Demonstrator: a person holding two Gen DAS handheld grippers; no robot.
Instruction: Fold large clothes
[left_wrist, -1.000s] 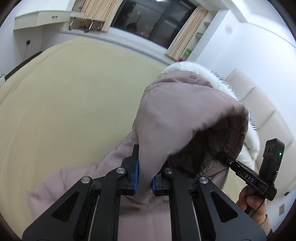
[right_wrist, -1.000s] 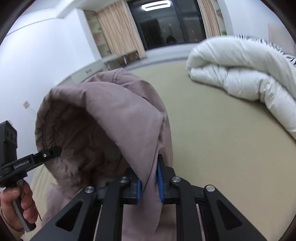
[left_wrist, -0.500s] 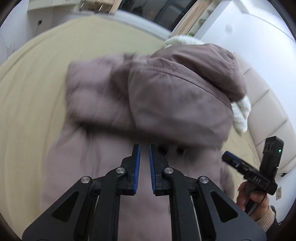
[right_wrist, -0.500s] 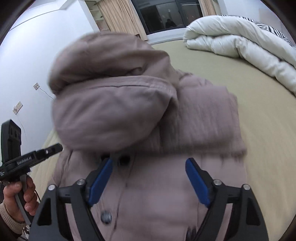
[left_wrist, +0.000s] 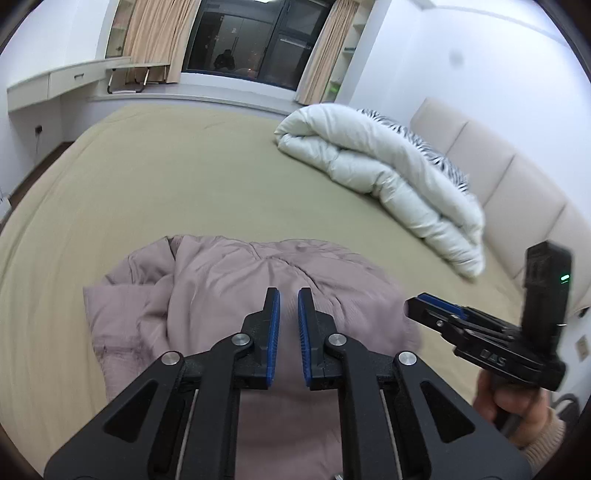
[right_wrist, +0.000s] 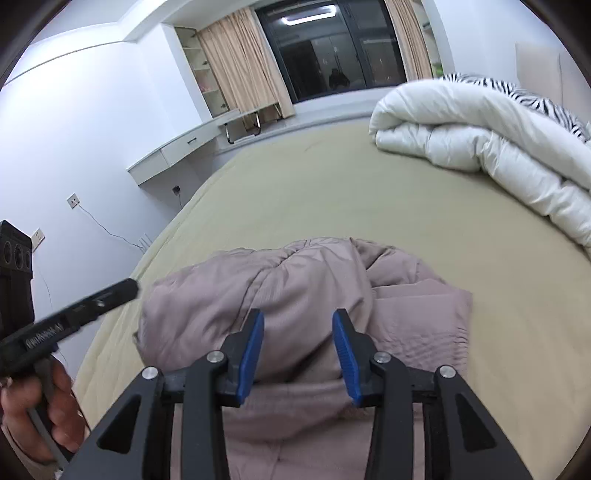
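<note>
- Garment: the mauve padded jacket (left_wrist: 258, 295) lies on the tan bed sheet (left_wrist: 166, 177), filling the 6 o'clock half of both wrist views. Its hood (right_wrist: 295, 280) is turned down over the body and sits as a rounded mound, not flat.
- Left gripper (left_wrist: 288, 325): jaws parted by a narrow gap, nothing between the blue pads (left_wrist: 272, 332); it hovers above the jacket with no visible grip.
- Right gripper (right_wrist: 297, 350): jaws wide apart, empty, held over the hood's near edge; whether the tips touch the cloth cannot be told.
- Risk 1: with neither gripper holding it, the puffy hood may spring back or slide off the body, in my judgement because the filling resists a crease.
- Risk 2: the bunched sleeve or side panel at 9 o'clock in the left view (left_wrist: 133, 295) is uneven; folding over it would likely give a lopsided bundle.
- Risk 3: a narrow left opening may catch only the outer shell, dragging one layer and undoing the hood fold.
- Risk 4: the white duvet (left_wrist: 388, 173) at 2 o'clock is well apart from the jacket; a wide sweep could still push the jacket toward it.
</note>
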